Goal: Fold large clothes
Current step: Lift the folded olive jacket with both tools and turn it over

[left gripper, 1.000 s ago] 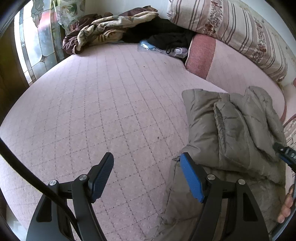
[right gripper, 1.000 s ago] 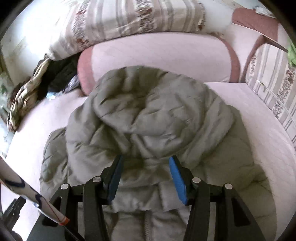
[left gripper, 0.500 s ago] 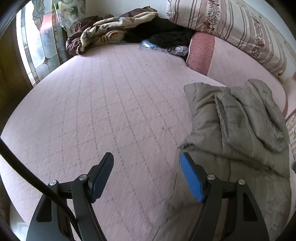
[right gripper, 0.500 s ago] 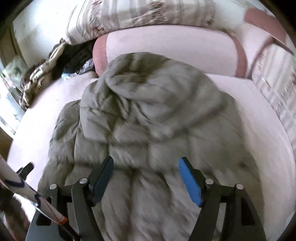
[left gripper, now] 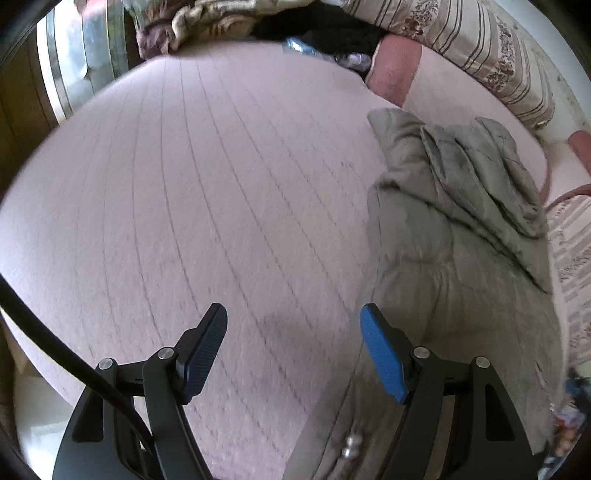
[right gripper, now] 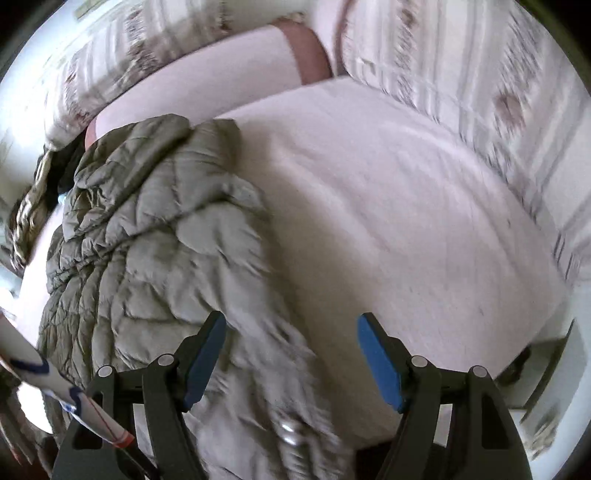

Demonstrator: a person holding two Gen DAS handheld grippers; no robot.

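A grey-olive quilted puffer jacket lies folded in a long bundle on the pink bed. In the left wrist view it fills the right side, with my open, empty left gripper just left of its near edge, over bare mattress. In the right wrist view the jacket lies at left and centre. My right gripper is open and empty above the jacket's right edge, its left finger over the fabric, its right over bare mattress.
Striped cushions and a pink bolster line the back of the bed. A heap of other clothes lies at the far corner by a window. The bed's front edge drops off at lower right.
Both grippers have pulled back from the jacket and swung. The right gripper opened wider and moved right, off the middle of the jacket to its right edge.
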